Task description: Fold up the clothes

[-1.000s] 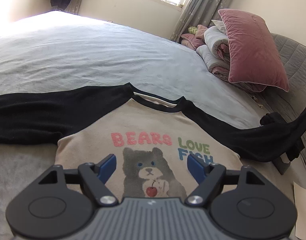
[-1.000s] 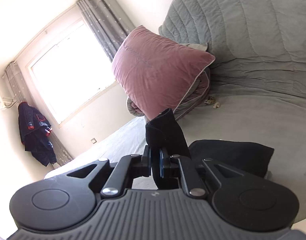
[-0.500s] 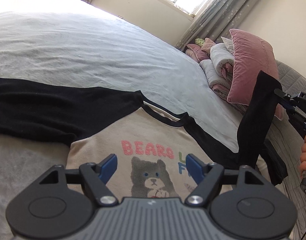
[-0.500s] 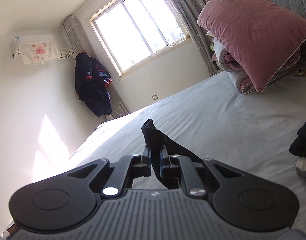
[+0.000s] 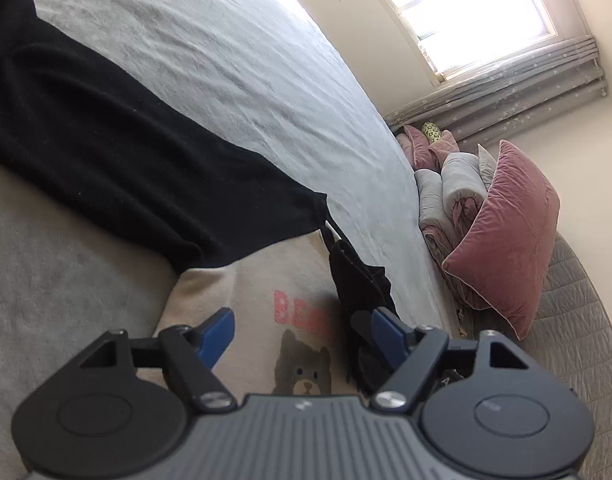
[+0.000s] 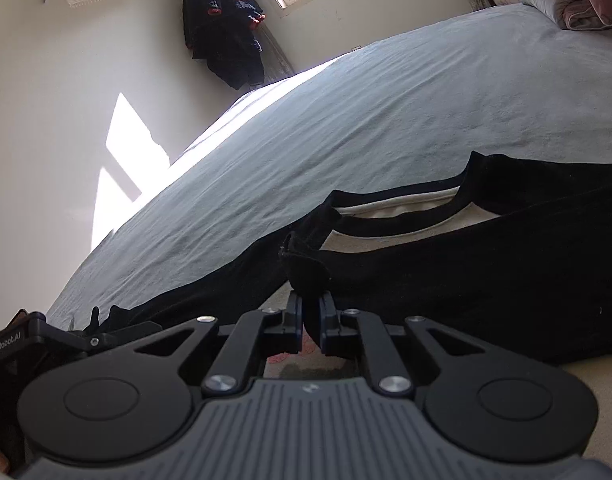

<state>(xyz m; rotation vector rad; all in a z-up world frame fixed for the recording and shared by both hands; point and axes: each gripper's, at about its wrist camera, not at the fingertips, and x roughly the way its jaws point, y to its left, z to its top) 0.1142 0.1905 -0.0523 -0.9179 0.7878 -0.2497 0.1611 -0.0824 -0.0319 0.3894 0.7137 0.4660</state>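
Sweatshirt (image 5: 262,280) on the bed (image 5: 234,60) is what we are folding, and our right gripper (image 6: 310,320) has its fingers pressed together on the cuff of one black sleeve (image 6: 485,276). That sleeve runs from the pinch away to the right, draped across the cream chest just below the collar (image 6: 393,216), so its long axis lies crosswise over the body. Our left gripper (image 5: 302,330) hangs over the lower chest with its blue fingers (image 5: 216,330) spread wide and nothing between them; the bear print (image 5: 304,364) sits in the gap. From there the other sleeve (image 5: 118,144) stretches far left, flat on the bed, its end cut off at the edge of view. Our left side is the nearer to it. We cannot see the hem or the sweatshirt's lower half, which the gripper bodies hide. Pillows (image 5: 509,232) are piled at the far right.
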